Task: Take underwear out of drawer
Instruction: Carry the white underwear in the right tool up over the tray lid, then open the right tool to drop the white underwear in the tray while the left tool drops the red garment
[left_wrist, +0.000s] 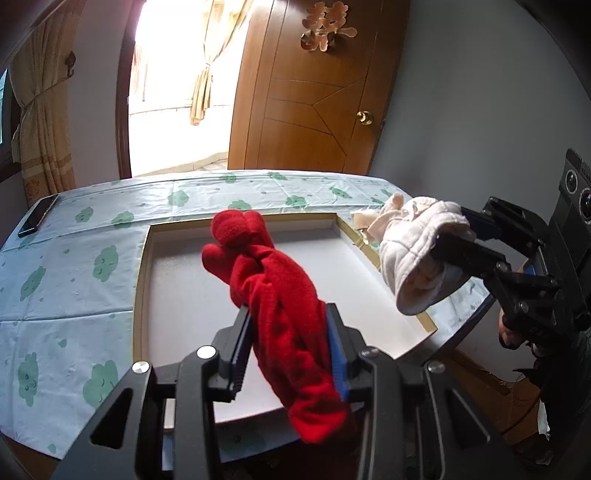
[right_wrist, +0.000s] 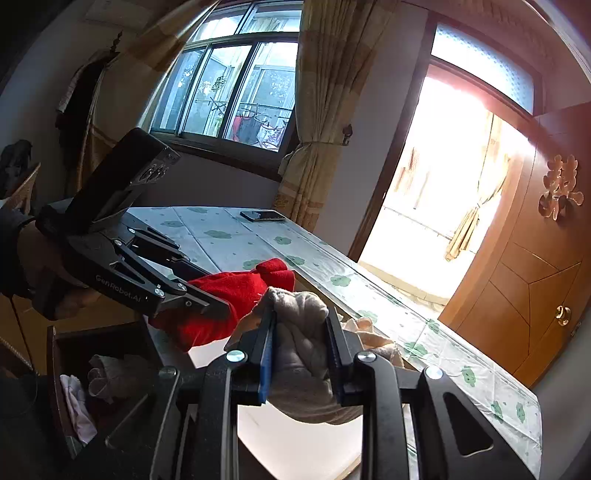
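My left gripper (left_wrist: 288, 321) is shut on rolled red underwear (left_wrist: 273, 280) and holds it above a shallow white tray (left_wrist: 388, 317) on the table. The red piece also shows in the right wrist view (right_wrist: 236, 291). My right gripper (right_wrist: 301, 325) is shut on whitish-beige underwear (right_wrist: 303, 325), held over the tray's right edge; it shows in the left wrist view (left_wrist: 417, 251). The open dark drawer (right_wrist: 55, 369) is low at the left of the right wrist view, with pale garments (right_wrist: 107, 373) inside.
The table has a pale cloth with green clouds (left_wrist: 74, 266). A pinkish-cream garment (left_wrist: 373, 218) lies on it beyond the tray's far right corner. A black phone (left_wrist: 37, 216) lies at the far left. A wooden door (left_wrist: 314, 103) and a bright doorway stand behind.
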